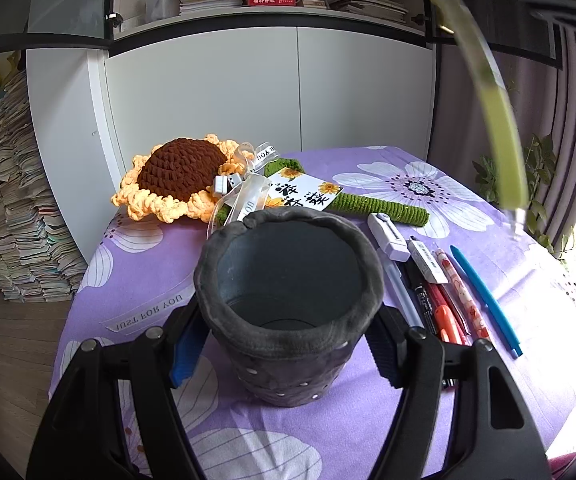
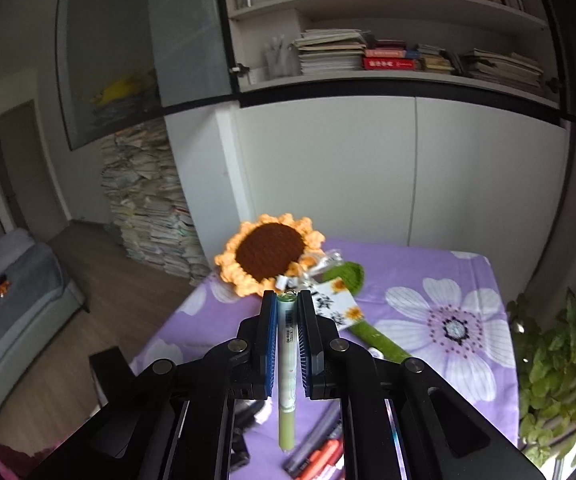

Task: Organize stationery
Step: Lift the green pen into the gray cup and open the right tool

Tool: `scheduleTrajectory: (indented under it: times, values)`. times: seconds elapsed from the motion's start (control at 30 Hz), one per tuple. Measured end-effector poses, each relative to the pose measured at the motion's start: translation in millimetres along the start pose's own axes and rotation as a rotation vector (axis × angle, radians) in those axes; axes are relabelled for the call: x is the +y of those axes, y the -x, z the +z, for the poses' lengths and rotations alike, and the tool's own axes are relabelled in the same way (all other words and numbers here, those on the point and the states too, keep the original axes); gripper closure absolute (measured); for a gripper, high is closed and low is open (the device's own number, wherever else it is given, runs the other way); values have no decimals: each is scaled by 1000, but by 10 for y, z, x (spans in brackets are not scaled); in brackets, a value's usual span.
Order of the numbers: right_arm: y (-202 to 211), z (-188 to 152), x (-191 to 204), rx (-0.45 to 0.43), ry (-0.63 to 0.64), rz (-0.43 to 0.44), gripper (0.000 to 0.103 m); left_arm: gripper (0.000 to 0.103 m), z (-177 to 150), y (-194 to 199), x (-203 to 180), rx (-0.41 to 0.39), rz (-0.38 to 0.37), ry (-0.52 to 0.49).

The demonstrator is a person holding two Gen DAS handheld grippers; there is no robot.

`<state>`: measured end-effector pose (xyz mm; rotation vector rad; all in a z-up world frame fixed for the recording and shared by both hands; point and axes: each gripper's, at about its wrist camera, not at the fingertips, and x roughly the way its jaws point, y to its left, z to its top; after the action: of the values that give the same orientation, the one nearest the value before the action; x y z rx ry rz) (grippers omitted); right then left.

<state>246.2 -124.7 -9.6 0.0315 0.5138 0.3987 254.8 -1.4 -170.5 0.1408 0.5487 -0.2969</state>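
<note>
A dark grey soft pen holder [image 1: 288, 372] stands upright and empty on the purple flowered tablecloth [image 1: 148, 280]. My left gripper [image 1: 286, 348] is shut on its sides, a blue pad against each flank. To its right lies a row of pens [image 1: 443, 304], with a blue pen [image 1: 485, 300] and a white correction-tape case [image 1: 387, 236]. My right gripper [image 2: 286, 300] is shut on a light green pen [image 2: 286, 360], lifted above the table, tip hanging toward the camera. In the left wrist view the same green pen [image 1: 499, 128] shows as a blurred streak at the upper right.
A crocheted sunflower [image 1: 180, 176] with a green stem and a gift card lies across the far half of the table. White cabinet doors [image 1: 268, 92] rise just behind it. A leafy plant [image 2: 559, 360] stands off the right edge, and stacked papers [image 1: 4, 208] on the floor at left.
</note>
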Motion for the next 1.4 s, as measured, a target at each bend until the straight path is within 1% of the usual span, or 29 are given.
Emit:
scheduleTrajectory:
  times: [0.13,0.2,0.27,0.37,0.43,0.53,0.83,1.07,1.2,1.3,1.37,1.4]
  values:
    - [-148,88,100,-48,-15,107,92,35,1,0,-5,-2,1,-4]
    - [-264,108,161,-70,-3,147,92,35,3,1,-2,-1,-1,-3]
    - [-385,87,227,-72,15,170,92,35,2,1,8,2,-3,0]
    - [-569,-9,295,-40,41,204,92,35,7,-8,24,5,-9,5]
    - [-639,-76,307,-19,55,185,92,35,8,-13,31,5,-12,7]
    - [-721,-144,236,36,38,197,92,35,1,-8,34,4,-15,8]
    - [-628,-394,142,106,50,185,92,35,-5,-4,37,5,-14,22]
    - [-747,-531,106,186,28,195,92,34,-4,-7,58,10,-15,31]
    - [-703,-550,55,189,8,182,92,34,-5,-7,60,10,-14,31]
    - [-530,-514,-85,160,-27,151,91,34,-7,-8,53,10,-10,26]
    - [-383,-506,-244,135,-50,105,88,34,-10,-12,49,12,-6,22]
    - [-336,-517,-346,138,-62,59,85,34,-12,-13,49,12,-6,21]
